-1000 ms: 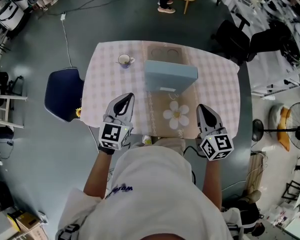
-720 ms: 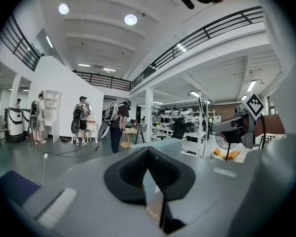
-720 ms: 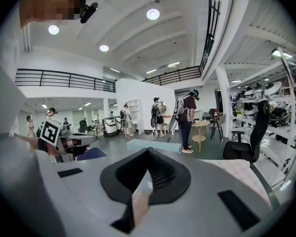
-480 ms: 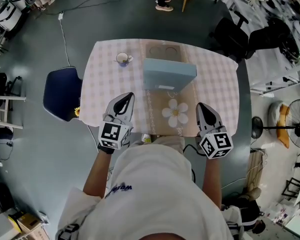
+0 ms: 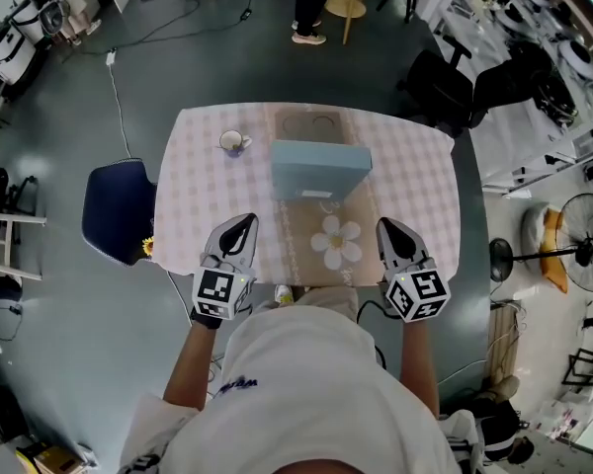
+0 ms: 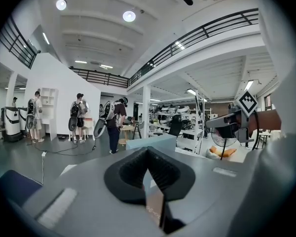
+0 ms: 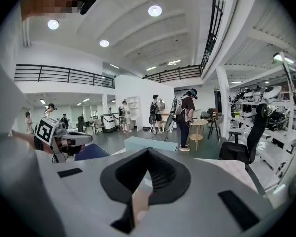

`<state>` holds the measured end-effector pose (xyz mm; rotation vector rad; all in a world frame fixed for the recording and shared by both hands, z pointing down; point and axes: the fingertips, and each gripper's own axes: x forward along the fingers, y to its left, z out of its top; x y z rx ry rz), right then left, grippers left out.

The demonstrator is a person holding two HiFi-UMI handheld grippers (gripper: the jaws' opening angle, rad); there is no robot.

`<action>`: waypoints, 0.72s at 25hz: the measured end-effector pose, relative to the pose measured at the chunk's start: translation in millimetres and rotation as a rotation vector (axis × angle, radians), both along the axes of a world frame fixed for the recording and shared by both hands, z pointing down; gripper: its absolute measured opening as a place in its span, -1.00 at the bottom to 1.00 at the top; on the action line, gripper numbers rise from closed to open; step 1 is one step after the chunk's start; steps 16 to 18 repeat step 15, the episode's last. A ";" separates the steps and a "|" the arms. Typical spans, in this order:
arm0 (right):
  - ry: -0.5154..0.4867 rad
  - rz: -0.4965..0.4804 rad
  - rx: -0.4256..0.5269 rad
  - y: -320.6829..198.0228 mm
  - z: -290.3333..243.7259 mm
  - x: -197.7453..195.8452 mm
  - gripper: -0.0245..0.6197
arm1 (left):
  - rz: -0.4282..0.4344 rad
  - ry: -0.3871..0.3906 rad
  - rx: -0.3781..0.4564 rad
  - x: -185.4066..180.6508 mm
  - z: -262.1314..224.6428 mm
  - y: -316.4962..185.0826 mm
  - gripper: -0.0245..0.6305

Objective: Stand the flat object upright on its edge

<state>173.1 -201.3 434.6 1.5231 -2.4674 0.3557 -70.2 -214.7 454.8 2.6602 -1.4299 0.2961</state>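
Note:
A light blue flat box (image 5: 319, 169) sits on the middle of the checked table (image 5: 415, 176), behind a daisy print (image 5: 334, 242) on a brown runner. From here it looks to lie flat, though I cannot be sure. My left gripper (image 5: 239, 235) hovers over the table's near left edge, shut and empty. My right gripper (image 5: 388, 233) hovers over the near right edge, also shut and empty. Both are well short of the box. The box shows low beyond the closed jaws in the left gripper view (image 6: 153, 142) and the right gripper view (image 7: 150, 143).
A small cup (image 5: 233, 141) stands at the table's far left. A brown tray with two round hollows (image 5: 311, 124) lies behind the box. A blue chair (image 5: 117, 210) is left of the table, black office chairs (image 5: 443, 85) are at its far right, and people stand further off.
The head camera's view has shifted, so the table sits lower and a little left in the picture. Both grippers stay shut near the table's front edge. The box has not moved.

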 end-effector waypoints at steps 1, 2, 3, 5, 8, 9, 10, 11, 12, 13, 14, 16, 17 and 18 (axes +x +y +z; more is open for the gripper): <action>0.016 -0.008 0.000 4.8 -4.2 -0.7 -0.91 | 0.000 -0.003 -0.007 -1.7 0.2 3.3 -0.92; 0.037 -0.018 0.003 9.3 -9.4 -1.1 -0.91 | 0.000 -0.006 -0.010 -3.2 -0.9 6.0 -0.92; 0.058 -0.026 0.010 12.4 -14.9 -0.9 -0.91 | 0.000 -0.012 -0.007 -5.0 -3.4 7.0 -0.92; 0.084 -0.028 0.021 16.7 -24.0 1.3 -0.91 | -0.004 -0.034 0.007 -9.8 -10.5 7.2 -0.92; 0.090 0.001 0.019 26.1 -28.3 12.3 -0.91 | -0.015 -0.045 0.018 -15.5 -20.1 8.8 -0.92; 0.091 0.014 0.016 28.7 -28.7 16.3 -0.91 | -0.019 -0.045 0.019 -17.0 -22.4 9.0 -0.92; 0.090 0.024 0.014 30.7 -29.4 19.5 -0.91 | -0.024 -0.047 0.022 -18.9 -24.5 8.6 -0.92; 0.090 0.031 0.013 32.3 -30.6 21.9 -0.91 | -0.029 -0.048 0.024 -20.7 -26.7 8.0 -0.92; 0.092 0.034 0.014 33.8 -31.9 23.9 -0.91 | -0.034 -0.047 0.028 -22.0 -29.0 7.3 -0.92; 0.095 0.034 0.015 35.3 -33.2 25.8 -0.91 | -0.038 -0.045 0.031 -22.7 -31.2 6.5 -0.92; 0.100 0.032 0.017 37.0 -34.3 27.5 -0.91 | -0.041 -0.043 0.034 -23.0 -33.3 5.8 -0.92; 0.106 0.030 0.018 38.7 -35.3 29.2 -0.91 | -0.044 -0.041 0.037 -23.2 -35.4 5.2 -0.92; 0.106 0.030 0.018 38.7 -35.3 29.2 -0.91 | -0.044 -0.041 0.037 -23.2 -35.4 5.2 -0.92; 0.106 0.030 0.018 38.7 -35.3 29.2 -0.91 | -0.044 -0.041 0.037 -23.2 -35.4 5.2 -0.92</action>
